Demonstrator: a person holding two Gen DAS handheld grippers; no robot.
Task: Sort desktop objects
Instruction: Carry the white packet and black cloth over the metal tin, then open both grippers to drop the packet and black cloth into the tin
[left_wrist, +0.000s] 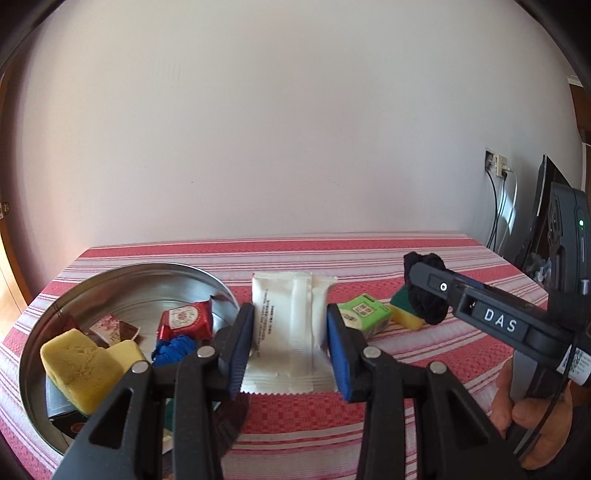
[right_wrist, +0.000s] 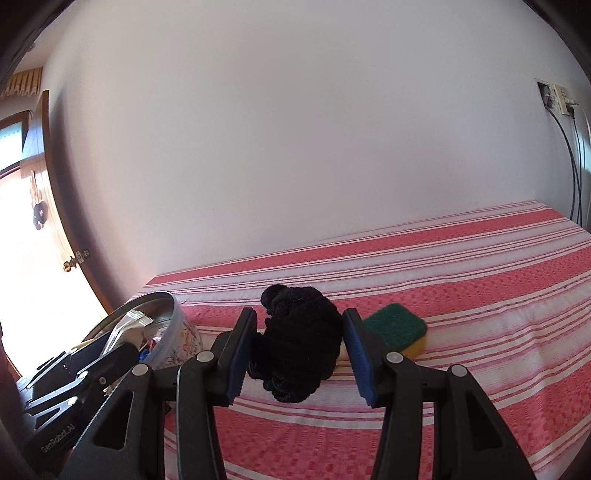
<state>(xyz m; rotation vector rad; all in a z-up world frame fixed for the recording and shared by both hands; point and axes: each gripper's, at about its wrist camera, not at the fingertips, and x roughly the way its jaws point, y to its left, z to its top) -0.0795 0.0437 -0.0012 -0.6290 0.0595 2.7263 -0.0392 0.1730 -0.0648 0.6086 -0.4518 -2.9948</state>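
Your left gripper (left_wrist: 290, 347) is closed onto the flat white sealed packet (left_wrist: 291, 332), both blue pads pressed against its edges, holding it upright above the red-and-white striped tablecloth (left_wrist: 369, 254) just right of the round silver metal tin (left_wrist: 33, 354), which holds a yellow sponge block (left_wrist: 75, 365), a red wrapped sweet (left_wrist: 186, 319) and a crumpled blue piece (left_wrist: 173, 349). Your right gripper (right_wrist: 297, 356) grips the black knitted yarn bundle (right_wrist: 297, 347) between its pads, lifted beside the green-topped yellow scouring sponge (right_wrist: 395, 326). A small green printed box (left_wrist: 364, 315) lies on the cloth nearby.
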